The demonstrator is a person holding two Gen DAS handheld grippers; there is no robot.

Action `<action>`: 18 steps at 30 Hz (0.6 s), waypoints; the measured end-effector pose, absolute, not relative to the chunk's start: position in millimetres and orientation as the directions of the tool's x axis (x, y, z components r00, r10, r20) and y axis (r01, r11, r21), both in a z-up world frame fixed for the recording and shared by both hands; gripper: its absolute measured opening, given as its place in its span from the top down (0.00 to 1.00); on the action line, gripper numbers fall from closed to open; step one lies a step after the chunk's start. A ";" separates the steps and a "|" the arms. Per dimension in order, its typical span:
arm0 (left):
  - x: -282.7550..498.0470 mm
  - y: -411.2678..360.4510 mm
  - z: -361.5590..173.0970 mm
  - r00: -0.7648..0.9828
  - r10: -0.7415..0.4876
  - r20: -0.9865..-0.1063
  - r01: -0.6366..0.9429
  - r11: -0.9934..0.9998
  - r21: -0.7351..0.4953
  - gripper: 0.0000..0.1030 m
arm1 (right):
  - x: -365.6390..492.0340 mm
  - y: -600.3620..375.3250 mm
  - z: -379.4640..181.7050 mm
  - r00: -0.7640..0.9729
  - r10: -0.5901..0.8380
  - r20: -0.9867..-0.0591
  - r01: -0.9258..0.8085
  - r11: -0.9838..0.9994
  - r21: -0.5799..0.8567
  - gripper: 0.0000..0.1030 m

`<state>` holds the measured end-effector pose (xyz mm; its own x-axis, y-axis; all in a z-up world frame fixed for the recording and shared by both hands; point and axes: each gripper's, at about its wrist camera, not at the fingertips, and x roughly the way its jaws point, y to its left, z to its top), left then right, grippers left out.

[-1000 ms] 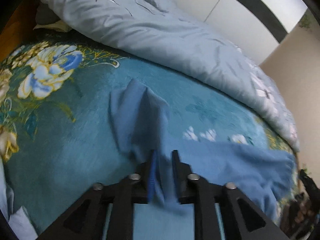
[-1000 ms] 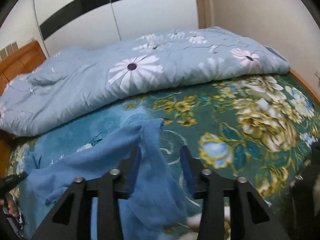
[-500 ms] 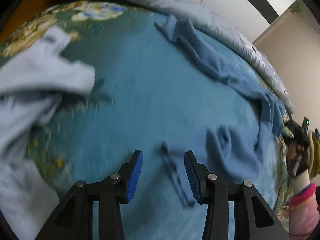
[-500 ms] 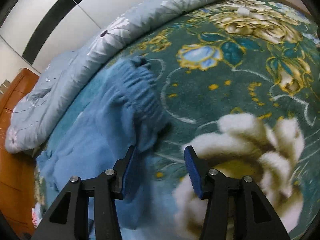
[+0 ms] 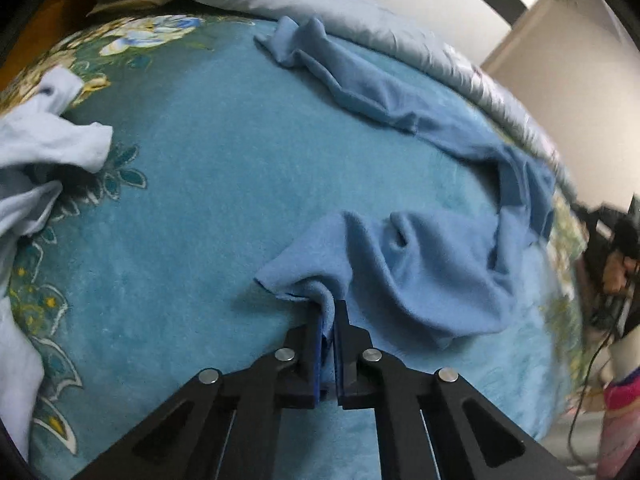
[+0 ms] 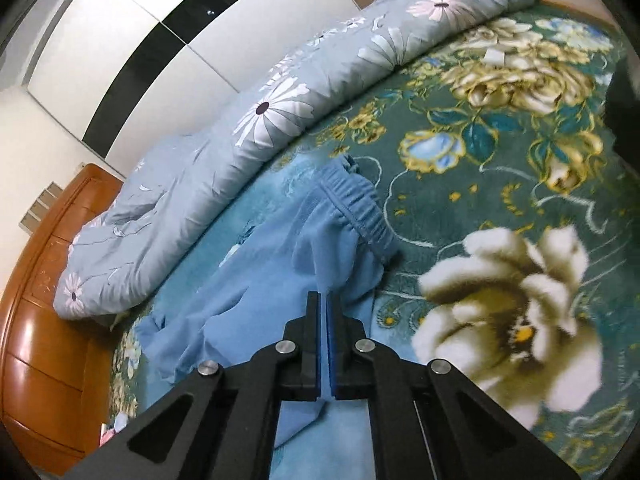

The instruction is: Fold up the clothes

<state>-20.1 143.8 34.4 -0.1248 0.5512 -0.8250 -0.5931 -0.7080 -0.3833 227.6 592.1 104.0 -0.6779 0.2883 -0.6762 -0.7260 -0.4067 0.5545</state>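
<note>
A pair of blue trousers (image 5: 420, 272) lies crumpled on the teal floral blanket (image 5: 192, 200). One leg (image 5: 360, 92) stretches toward the far duvet. My left gripper (image 5: 328, 316) is shut on a raised fold at the end of the near leg. In the right wrist view the trousers (image 6: 248, 312) run to the lower left, with the elastic waistband (image 6: 360, 208) bunched ahead of the jaws. My right gripper (image 6: 324, 300) is shut, pinching a ridge of the blue cloth just below the waistband.
A grey-blue flowered duvet (image 6: 240, 140) lies rolled along the bed's far side (image 5: 320, 8). A pale blue garment (image 5: 40, 140) is heaped at the left. A wooden headboard (image 6: 48, 320) borders the bed. A person's hand (image 5: 616, 276) shows at the right edge.
Both grippers stood open over the trousers half a second ago. Each has since come down and shut on a fold of the blue cloth.
</note>
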 end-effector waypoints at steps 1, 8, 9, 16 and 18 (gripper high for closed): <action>-23.3 140.4 37.9 -0.139 0.562 -0.815 -0.585 -0.711 -0.390 0.96 | 230.2 589.3 104.4 -0.674 0.283 -0.683 -0.728 -0.413 0.547 0.98; -85.0 82.2 99.0 -0.385 0.622 -0.681 -0.461 -0.769 -0.442 0.96 | 234.7 563.0 71.3 -0.608 0.214 -0.764 -0.763 -0.426 0.487 0.97; -95.2 71.0 105.4 -0.422 0.613 -0.668 -0.434 -0.784 -0.445 0.96 | 234.5 561.9 67.1 -0.605 0.207 -0.769 -0.763 -0.427 0.485 0.97; -120.3 59.7 98.3 -0.448 0.575 -0.684 -0.366 -0.816 -0.447 0.96 | 228.1 574.4 39.2 -0.628 0.172 -0.759 -0.758 -0.356 0.546 0.94; -124.4 63.7 91.0 -0.438 0.576 -0.690 -0.340 -0.817 -0.466 0.96 | 225.1 583.3 33.4 -0.630 0.186 -0.754 -0.764 -0.322 0.559 0.89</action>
